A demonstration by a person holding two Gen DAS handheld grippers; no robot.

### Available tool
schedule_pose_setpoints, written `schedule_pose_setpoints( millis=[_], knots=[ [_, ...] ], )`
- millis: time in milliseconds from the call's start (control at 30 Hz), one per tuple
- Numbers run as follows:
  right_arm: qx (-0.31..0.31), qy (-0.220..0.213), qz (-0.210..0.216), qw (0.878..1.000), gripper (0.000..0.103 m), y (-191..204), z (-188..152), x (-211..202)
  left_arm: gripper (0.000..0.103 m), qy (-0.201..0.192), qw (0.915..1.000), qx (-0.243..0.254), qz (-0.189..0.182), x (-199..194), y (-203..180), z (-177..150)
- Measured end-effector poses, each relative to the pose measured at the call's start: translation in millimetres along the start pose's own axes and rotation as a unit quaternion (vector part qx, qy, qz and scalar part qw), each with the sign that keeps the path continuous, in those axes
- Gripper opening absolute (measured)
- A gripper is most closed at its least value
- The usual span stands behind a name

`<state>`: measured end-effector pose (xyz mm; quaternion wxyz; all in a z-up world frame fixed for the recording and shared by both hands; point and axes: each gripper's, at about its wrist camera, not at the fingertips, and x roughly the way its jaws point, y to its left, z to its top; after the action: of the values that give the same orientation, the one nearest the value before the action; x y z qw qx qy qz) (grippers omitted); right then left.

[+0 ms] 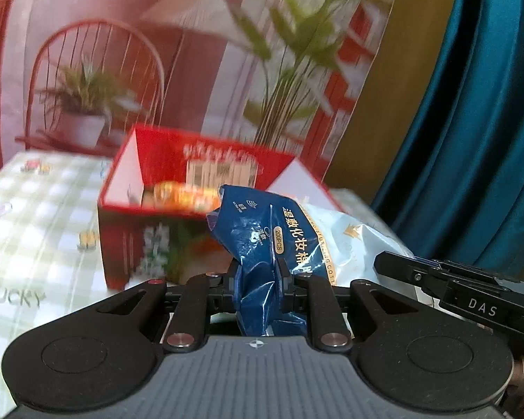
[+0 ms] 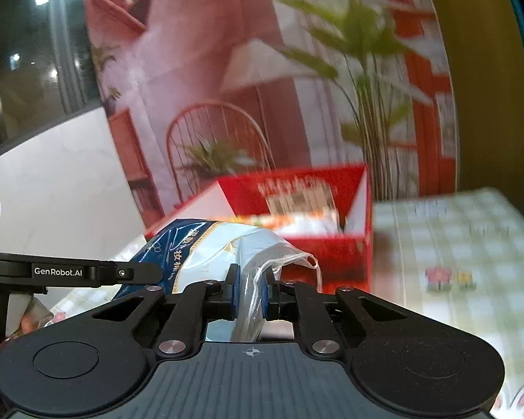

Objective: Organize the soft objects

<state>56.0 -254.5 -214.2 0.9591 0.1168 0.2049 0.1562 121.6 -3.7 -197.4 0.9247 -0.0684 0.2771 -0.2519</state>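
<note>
Cotton-pad bag [image 1: 262,241] pinched at both ends: left gripper [image 1: 258,276] clamps blue end, right gripper [image 2: 251,288] clamps clear end. Bag just before red box [image 1: 178,188], near bench [image 1: 35,209] back edge. Boxing remains.

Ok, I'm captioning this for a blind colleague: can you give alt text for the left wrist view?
The left gripper pinches a crumpled blue plastic pack between its fingers. Behind it an open red box stands on a green checked tablecloth; the right gripper reaches in from the right.
</note>
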Motion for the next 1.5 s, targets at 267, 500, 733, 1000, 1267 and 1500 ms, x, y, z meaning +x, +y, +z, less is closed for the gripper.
schedule_pose_setpoints(
  millis=[267,500,733,1000,1267,1500],
  knots=[
    [-0.021,-0.038,0.027,0.999,0.011,13.2,59.9,4.4,0.020,-0.049,0.9988,0.007,0.009,-6.5,0.1,50.6],
    [-0.015,-0.034,0.039,0.999,0.011,15.3,108.4,63.1,0.021,-0.038,0.9987,-0.016,0.028,30.1,34.7,92.3],
    [0.009,0.005,0.019,1.000,0.011,-1.9,123.9,139.5,0.021,0.002,0.9976,-0.006,0.069,81.7,63.9,114.8],
    [0.001,0.061,-0.010,0.998,0.011,-8.9,103.1,193.7,0.022,0.046,0.9945,-0.012,0.093,121.1,85.4,101.8],
    [-0.034,0.072,-0.038,0.996,0.029,-4.8,92.5,210.6,0.044,0.069,0.9919,-0.005,0.106,137.3,97.8,98.0],
    [-0.053,0.074,-0.052,0.995,0.043,-2.5,77.3,199.6,0.056,0.060,0.9922,0.005,0.109,123.4,98.7,93.1]
  ],
)
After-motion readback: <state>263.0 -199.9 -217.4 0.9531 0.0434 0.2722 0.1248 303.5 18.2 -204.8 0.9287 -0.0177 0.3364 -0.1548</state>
